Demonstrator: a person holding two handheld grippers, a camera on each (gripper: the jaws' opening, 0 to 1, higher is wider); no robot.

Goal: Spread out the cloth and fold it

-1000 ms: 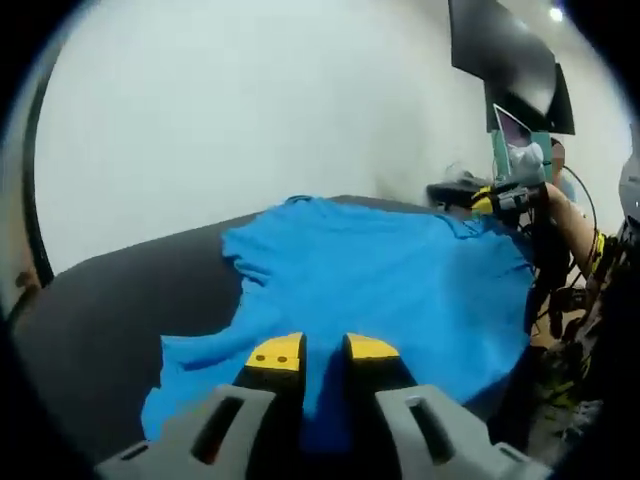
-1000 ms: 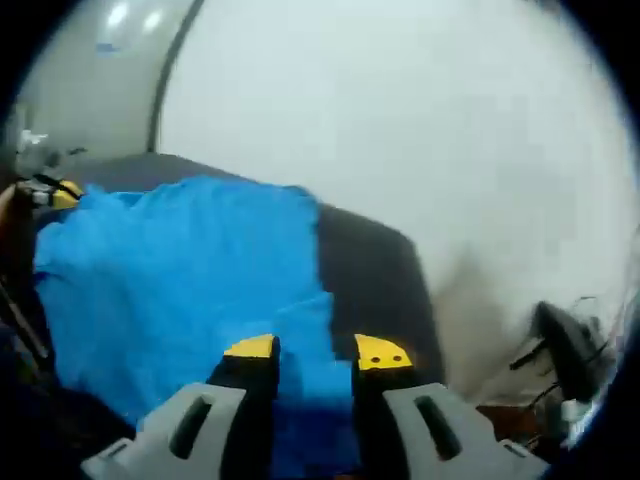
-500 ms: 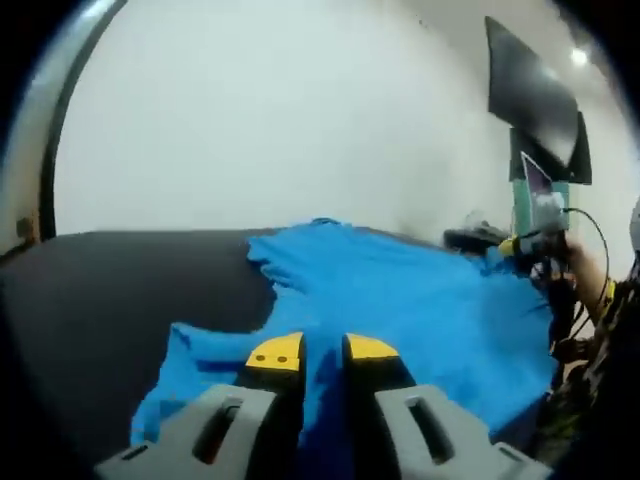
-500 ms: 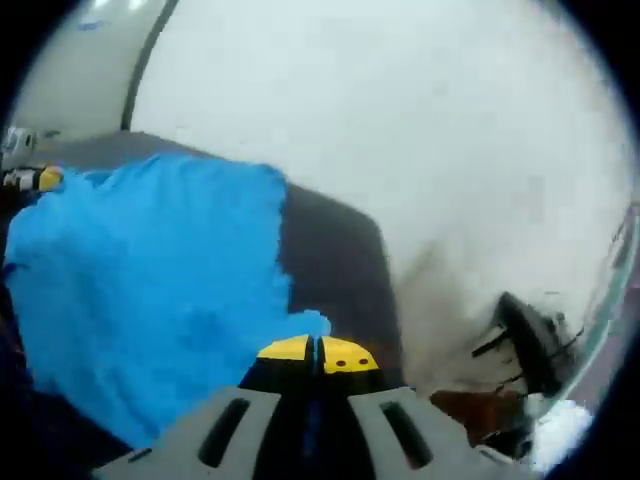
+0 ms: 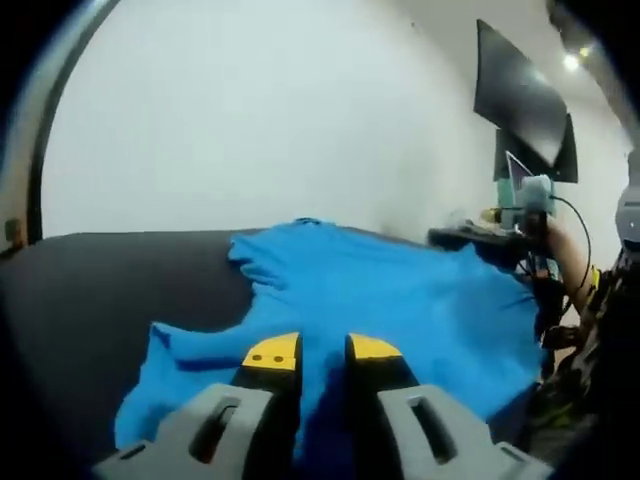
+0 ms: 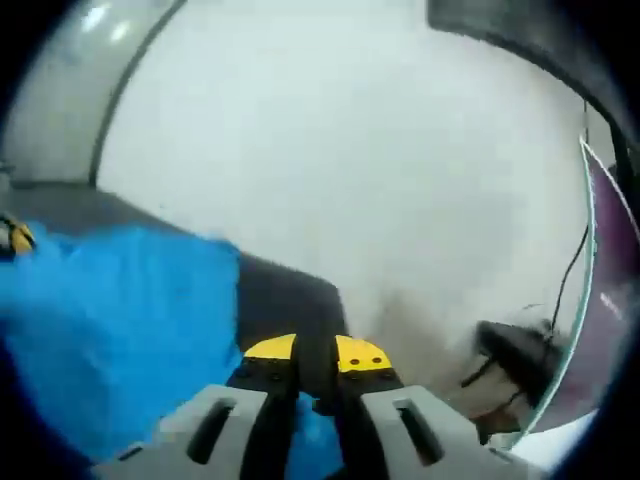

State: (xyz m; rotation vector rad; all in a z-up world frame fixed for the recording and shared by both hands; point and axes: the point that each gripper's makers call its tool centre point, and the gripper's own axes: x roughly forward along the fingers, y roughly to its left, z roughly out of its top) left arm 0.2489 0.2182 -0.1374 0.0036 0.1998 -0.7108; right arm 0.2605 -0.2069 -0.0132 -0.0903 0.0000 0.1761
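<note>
Both tongs are pinching the blue cloth at its near edge: left tongs with a narrow gap holding fabric, right tongs having re-closed and lifted since a second ago. Cloth is now stretching flatter across the dark counter ahead of the tongs, so spreading is nearly finishing; one corner is still bunching.

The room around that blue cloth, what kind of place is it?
Probably an indoor workroom or lab. The blue cloth lies on a dark table against a plain white wall; a dark screen hangs high beside cables and equipment.
</note>
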